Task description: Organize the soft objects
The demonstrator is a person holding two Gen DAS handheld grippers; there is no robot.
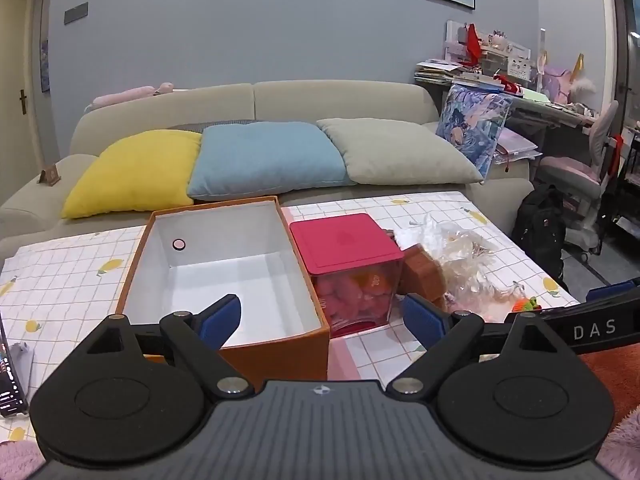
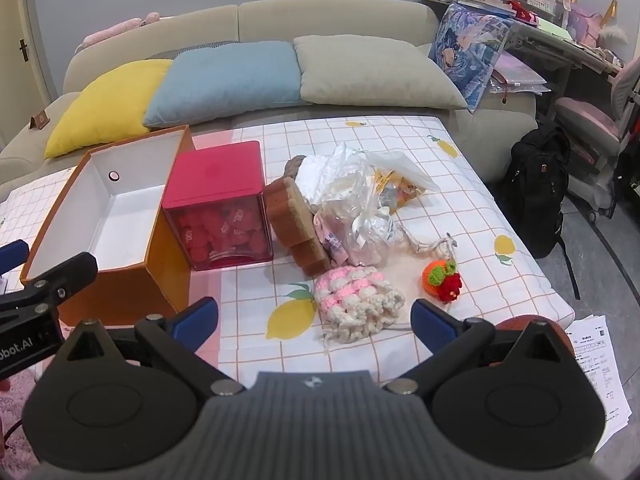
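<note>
The orange box (image 2: 108, 240) sits open and empty at the left of the desk (image 2: 460, 184) under its lemon-print cloth, so the sorting looks barely begun — nothing soft is in it yet. Beside it, touching or nearly so, stands the clear pink bin with the red lid (image 2: 218, 204), already full of pink pieces bearing small writing too blurred to read. Right of that lie a brown sponge-like block (image 2: 292, 224) and a heap of crinkled plastic bags (image 2: 372, 196), then the pink-and-white crochet piece (image 2: 356, 300) and the little orange-and-red crochet fruit (image 2: 442, 276). The right gripper (image 2: 314, 320) hangs wide open, tilted down just short of the crochet piece; I'd guess the next move is a drop onto it, a gentle pinch, and a carry left to the box. The left gripper (image 1: 322, 316) waits, equally open and holding nothing, by the box's near edge. On the tools I can read "DAS" and "bot.AI" — nothing more.
</note>
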